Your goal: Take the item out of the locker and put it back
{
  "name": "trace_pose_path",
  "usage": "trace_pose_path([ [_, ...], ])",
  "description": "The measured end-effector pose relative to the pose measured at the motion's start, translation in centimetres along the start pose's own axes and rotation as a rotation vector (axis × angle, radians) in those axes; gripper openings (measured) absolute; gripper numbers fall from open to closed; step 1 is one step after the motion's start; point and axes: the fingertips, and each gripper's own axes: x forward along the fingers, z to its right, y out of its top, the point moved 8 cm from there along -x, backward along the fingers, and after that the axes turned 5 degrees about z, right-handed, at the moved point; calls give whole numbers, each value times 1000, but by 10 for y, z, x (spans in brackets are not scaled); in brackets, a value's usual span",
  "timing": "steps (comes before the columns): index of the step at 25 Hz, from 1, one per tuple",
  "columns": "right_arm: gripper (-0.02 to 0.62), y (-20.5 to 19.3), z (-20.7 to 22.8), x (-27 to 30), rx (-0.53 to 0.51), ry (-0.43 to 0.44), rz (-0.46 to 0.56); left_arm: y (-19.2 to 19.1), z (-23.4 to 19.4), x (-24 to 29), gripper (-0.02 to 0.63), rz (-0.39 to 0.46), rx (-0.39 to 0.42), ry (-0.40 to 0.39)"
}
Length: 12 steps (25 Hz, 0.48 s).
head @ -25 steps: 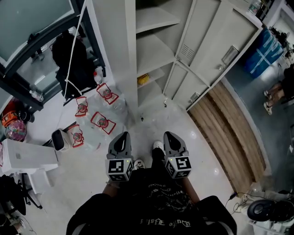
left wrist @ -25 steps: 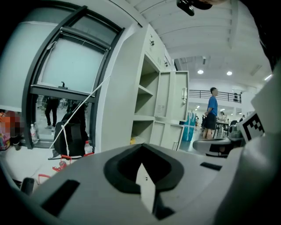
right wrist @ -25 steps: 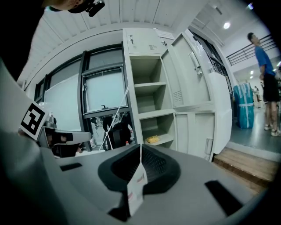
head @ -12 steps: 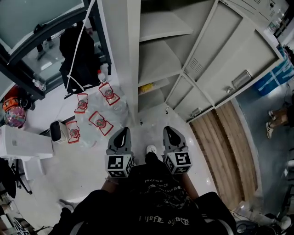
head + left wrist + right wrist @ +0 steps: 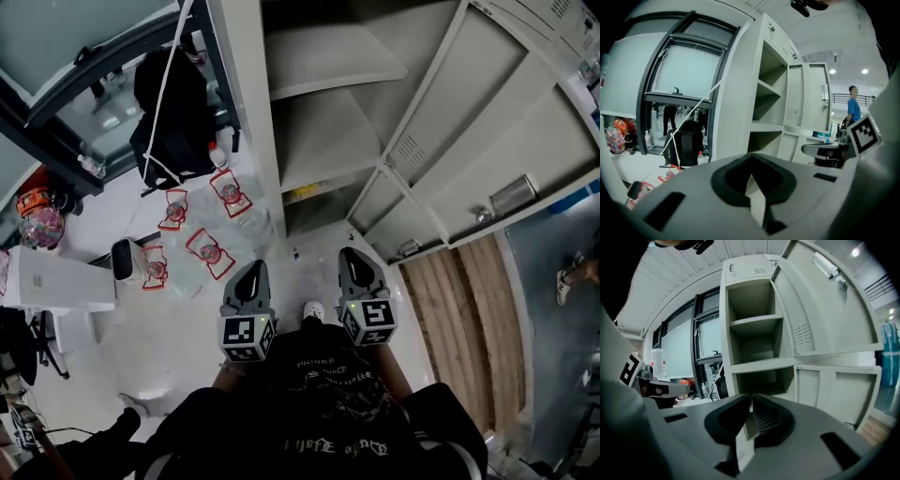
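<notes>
Locker (image 5: 328, 131) closer vs 1 s ago, L tool (image 5: 253, 270), R tool (image 5: 352, 256) shut, empty

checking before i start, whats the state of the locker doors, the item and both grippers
upper door, open
lower door, open
yellow item, on a low shelf inside the locker
left gripper, shut, empty
right gripper, shut, empty
bottles, lying on the floor
</notes>
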Motion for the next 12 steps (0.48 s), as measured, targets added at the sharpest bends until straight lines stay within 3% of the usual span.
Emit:
trace_pose_path([
  [4, 15, 8, 18, 22, 19, 29, -1, 4, 2, 14, 6, 7, -1, 42],
  [6, 91, 12, 25, 35, 21, 59, -9, 6, 3, 17, 6, 11, -3, 62],
  [12, 148, 13, 42, 76, -30, 129, -45, 3, 3, 20, 6, 13, -11, 139],
])
